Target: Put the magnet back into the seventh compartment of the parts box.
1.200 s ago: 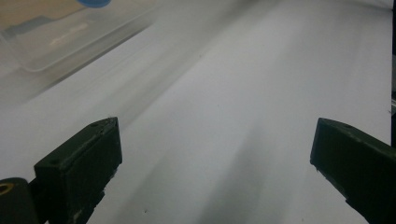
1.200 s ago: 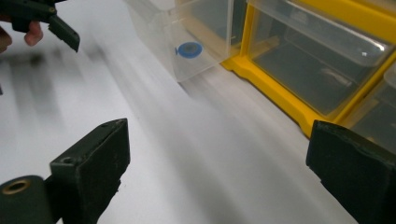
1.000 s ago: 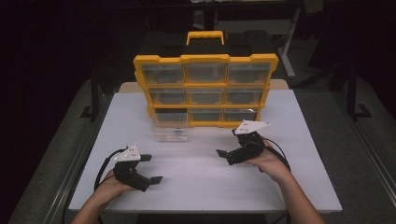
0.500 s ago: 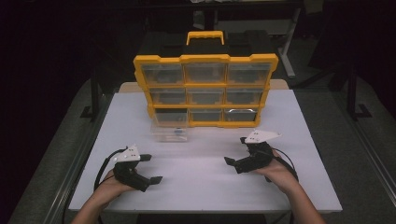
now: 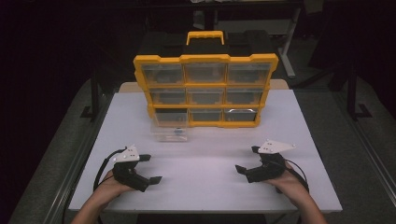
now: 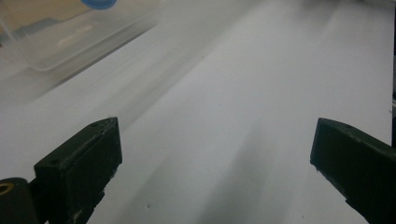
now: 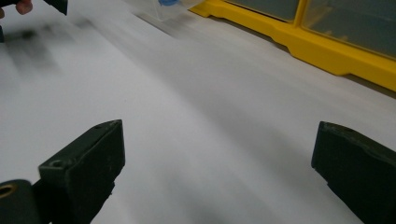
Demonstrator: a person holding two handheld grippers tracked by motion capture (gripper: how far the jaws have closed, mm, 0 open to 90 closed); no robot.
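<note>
A yellow organiser (image 5: 205, 91) with clear drawers and a black handle stands at the back of the white table (image 5: 205, 158). A clear drawer (image 5: 169, 131) lies pulled out on the table before its lower left slot, with a small blue item inside (image 5: 178, 131). My left gripper (image 5: 150, 169) rests open near the front left edge, and its own view shows wide jaws over bare table and the clear drawer (image 6: 70, 32). My right gripper (image 5: 247, 159) is open at the front right, with the organiser's yellow base (image 7: 327, 46) ahead in its view.
Dark floor and a table frame lie beyond the organiser. Black cables trail from both grippers along the table's front. The other hand's gripper (image 7: 56, 5) peeks in at the top left of the right gripper view.
My right gripper has drawn back from near the organiser toward the front right of the table. The left gripper has stayed put.
</note>
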